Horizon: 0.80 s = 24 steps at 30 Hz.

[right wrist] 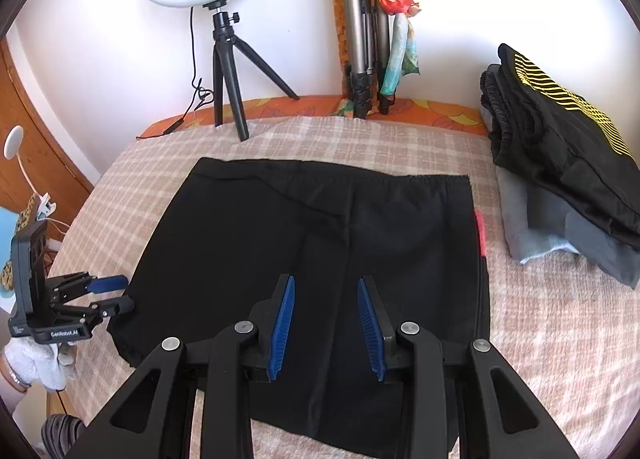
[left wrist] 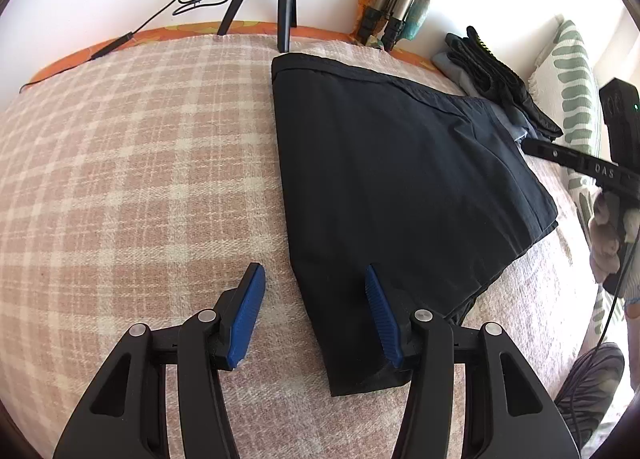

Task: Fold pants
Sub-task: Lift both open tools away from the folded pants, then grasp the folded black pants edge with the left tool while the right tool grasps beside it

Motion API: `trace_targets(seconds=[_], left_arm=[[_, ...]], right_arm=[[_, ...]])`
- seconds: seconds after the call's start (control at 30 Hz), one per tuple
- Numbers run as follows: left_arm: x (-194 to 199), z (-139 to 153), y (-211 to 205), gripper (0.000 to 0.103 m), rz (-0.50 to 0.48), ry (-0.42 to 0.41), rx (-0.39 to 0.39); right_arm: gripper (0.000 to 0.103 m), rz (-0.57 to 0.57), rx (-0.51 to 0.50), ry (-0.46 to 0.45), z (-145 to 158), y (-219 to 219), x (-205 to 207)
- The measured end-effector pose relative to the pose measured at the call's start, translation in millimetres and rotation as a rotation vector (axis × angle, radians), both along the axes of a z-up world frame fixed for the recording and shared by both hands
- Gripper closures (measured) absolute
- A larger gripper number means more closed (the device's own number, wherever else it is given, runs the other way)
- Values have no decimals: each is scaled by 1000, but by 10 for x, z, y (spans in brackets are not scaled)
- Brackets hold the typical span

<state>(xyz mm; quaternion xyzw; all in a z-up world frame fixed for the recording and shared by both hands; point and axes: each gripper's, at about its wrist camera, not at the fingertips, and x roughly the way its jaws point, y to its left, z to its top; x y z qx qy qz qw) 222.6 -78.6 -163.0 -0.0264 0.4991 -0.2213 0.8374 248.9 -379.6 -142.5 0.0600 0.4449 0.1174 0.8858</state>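
The black pants (left wrist: 400, 179) lie folded into a flat rectangle on the checked pink blanket (left wrist: 120, 179); they also fill the middle of the right wrist view (right wrist: 320, 243). My left gripper (left wrist: 316, 279) is open and empty, its jaws straddling the pants' near left edge just above the cloth. It shows from the side in the right wrist view (right wrist: 120, 291). My right gripper (right wrist: 326, 291) is open and empty, hovering over the near middle of the pants. Its body shows at the right of the left wrist view (left wrist: 580, 163).
A stack of folded dark and grey clothes (right wrist: 560, 179) sits at the right of the bed. A ring light on a small tripod (right wrist: 224, 71) and a folded tripod (right wrist: 364, 59) stand at the far edge by the wall. A leaf-patterned pillow (left wrist: 572, 99) lies to the right.
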Motion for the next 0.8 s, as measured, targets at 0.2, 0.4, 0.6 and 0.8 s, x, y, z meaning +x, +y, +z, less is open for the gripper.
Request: trace_targets(seconds=[0.2, 0.4, 0.6, 0.8], left_arm=[[-3, -14, 13, 52, 35, 30, -78], [16, -24, 4, 76, 87, 58, -143], [-35, 85, 56, 90, 96, 15, -201], [-72, 232, -10, 92, 70, -46, -208]], right_arm=[[69, 36, -64, 58, -283, 236, -188], [68, 38, -94, 84, -367, 272, -155], [66, 46, -47, 84, -224, 299, -134], [59, 99, 66, 81, 62, 599, 101]])
